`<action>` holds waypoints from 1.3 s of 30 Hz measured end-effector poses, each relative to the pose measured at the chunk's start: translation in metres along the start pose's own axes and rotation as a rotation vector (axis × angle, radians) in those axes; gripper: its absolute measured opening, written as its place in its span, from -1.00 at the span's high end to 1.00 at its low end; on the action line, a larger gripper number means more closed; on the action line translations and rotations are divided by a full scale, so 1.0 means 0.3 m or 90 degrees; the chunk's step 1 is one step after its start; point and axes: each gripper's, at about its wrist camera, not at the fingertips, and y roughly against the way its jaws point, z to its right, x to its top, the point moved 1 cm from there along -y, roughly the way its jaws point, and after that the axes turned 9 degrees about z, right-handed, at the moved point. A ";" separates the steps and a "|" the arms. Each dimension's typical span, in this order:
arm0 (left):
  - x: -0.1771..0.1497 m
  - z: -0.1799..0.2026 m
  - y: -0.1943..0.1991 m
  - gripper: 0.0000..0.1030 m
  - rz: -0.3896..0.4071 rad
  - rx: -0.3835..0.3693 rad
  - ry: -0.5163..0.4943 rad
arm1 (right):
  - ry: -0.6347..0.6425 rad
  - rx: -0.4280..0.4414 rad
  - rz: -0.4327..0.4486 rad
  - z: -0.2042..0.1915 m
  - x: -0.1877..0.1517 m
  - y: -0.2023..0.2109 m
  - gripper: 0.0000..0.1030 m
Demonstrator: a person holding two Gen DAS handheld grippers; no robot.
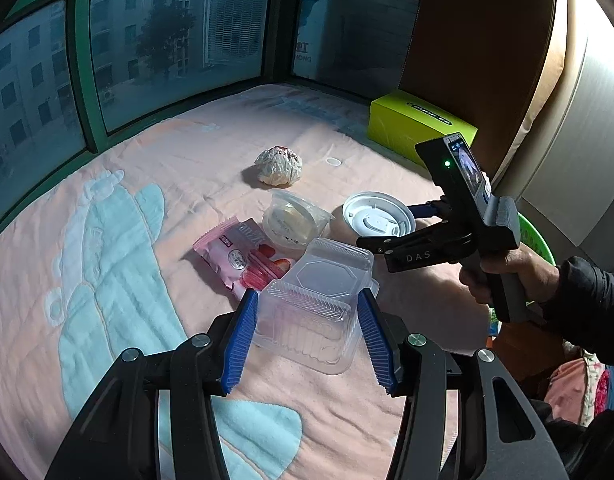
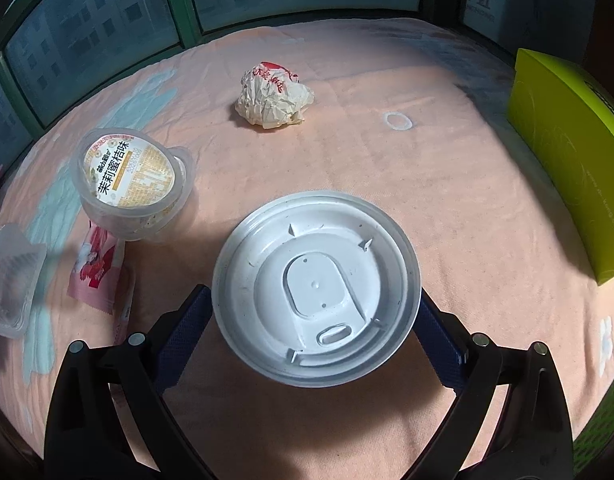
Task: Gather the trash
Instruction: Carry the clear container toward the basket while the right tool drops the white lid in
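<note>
Both jaws flank white lid (image 2: 315, 287).

The right gripper (image 2: 315, 316) points down at a pink blanket with pale blue patches (image 2: 447, 184). Its 2 dark blue fingers (image 2: 183, 332) stand wide apart on either side of a round white plastic cup lid (image 2: 315, 288); whether the pads touch its rim cannot be told. To the left, a clear plastic jelly cup with a yellow-and-white printed seal (image 2: 131, 184) lies tilted, partly over a pink printed snack wrapper (image 2: 99, 268). A clear plastic clamshell box (image 2: 11, 280) sits at the left edge. Farther back is a crumpled ball of cream paper with red print (image 2: 273, 98). A lime-green cardboard box (image 2: 567, 168) stands at the right.
</note>
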 end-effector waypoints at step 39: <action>0.155 0.642 -0.160 0.04 0.006 -0.192 -0.086 | -0.263 -0.192 0.046 0.659 -0.487 0.655 -0.80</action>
